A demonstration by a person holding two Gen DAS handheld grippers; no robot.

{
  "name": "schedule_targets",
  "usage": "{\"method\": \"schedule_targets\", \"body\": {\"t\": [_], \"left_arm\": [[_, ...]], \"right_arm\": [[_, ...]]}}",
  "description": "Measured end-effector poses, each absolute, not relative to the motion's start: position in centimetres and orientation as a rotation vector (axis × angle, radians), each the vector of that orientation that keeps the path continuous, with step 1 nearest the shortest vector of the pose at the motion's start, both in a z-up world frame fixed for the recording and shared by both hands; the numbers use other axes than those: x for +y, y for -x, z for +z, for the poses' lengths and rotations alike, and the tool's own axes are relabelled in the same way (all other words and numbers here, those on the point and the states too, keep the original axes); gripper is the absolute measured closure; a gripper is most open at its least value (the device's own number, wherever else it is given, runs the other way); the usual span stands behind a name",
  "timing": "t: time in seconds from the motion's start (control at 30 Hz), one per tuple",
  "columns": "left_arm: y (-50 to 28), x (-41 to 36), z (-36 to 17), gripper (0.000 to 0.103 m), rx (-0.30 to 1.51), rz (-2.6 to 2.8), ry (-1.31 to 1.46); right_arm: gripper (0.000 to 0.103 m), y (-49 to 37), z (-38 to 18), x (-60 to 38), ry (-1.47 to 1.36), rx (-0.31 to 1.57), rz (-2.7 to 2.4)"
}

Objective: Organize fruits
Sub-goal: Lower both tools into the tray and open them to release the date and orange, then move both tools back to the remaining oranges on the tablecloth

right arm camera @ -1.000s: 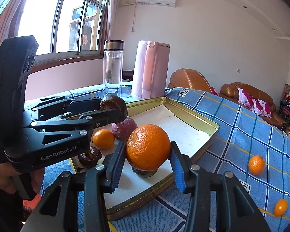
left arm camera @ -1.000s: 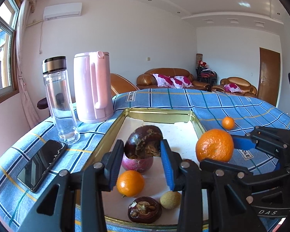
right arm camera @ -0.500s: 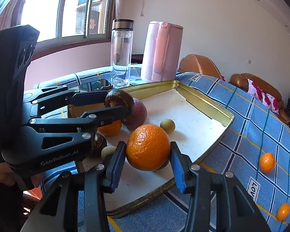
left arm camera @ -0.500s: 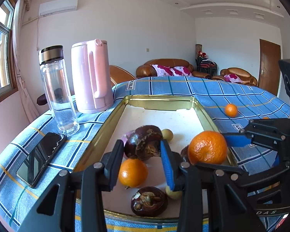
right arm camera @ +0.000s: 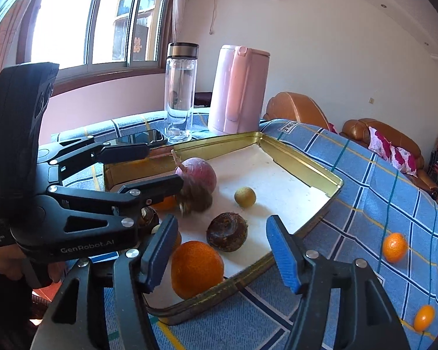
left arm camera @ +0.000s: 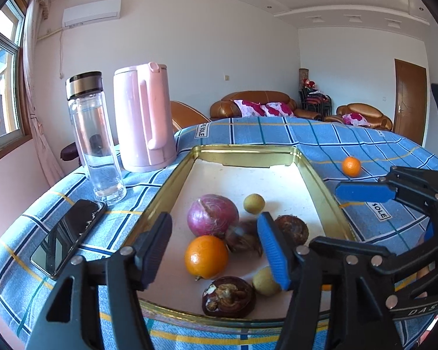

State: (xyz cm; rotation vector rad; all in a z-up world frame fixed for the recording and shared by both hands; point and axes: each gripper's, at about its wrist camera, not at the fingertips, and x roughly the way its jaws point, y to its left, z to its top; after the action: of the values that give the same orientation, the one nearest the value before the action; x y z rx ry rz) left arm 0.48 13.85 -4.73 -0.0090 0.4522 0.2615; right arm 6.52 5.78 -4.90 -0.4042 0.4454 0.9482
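The checked-cloth desk (left arm camera: pixel 321 134) carried a shallow gold metal tray (left arm camera: pixel 172 180) holding round fruit. Both grippers, left (left arm camera: pixel 216 250) and right (right arm camera: pixel 222 250), stood spread, gripping nothing. Only the right view showed the big orange (right arm camera: pixel 197 268) lying inside the tray's near rim; a blurred mangosteen (left arm camera: pixel 243 237) lay beside the onion (left arm camera: pixel 213 215).

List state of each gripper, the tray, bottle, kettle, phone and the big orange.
left gripper: jaws open, empty, over the tray
right gripper: jaws open, empty
tray: lidless, holding fruit
large orange: lying in the tray by its near rim
glass bottle: upright, capped
pink kettle: upright, lid closed
phone: flat, screen dark
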Motion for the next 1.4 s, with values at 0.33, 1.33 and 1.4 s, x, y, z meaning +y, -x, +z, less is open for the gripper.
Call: {"method": "schedule_targets", "body": {"t": [0.33, 1.33, 1.4], "left_arm": [[-0.4, 10.5, -1.7, 0.007, 0.368, 0.191, 0.001], [-13.0, -2.9, 0.0, 0.0, 0.553, -0.042, -0.135], [-14.4, -3.2, -0.1, 0.0, 0.571, -0.036, -0.112]], "right_arm": [[0.036, -9.6, -1.7, -1.7, 0.344, 0.406, 0.738], [0.065, -22.8, -7.0, -16.1, 0.212, 0.795, 0.374], [0.065, -23.0, -6.4, -16.1, 0.199, 0.772, 0.358]]}}
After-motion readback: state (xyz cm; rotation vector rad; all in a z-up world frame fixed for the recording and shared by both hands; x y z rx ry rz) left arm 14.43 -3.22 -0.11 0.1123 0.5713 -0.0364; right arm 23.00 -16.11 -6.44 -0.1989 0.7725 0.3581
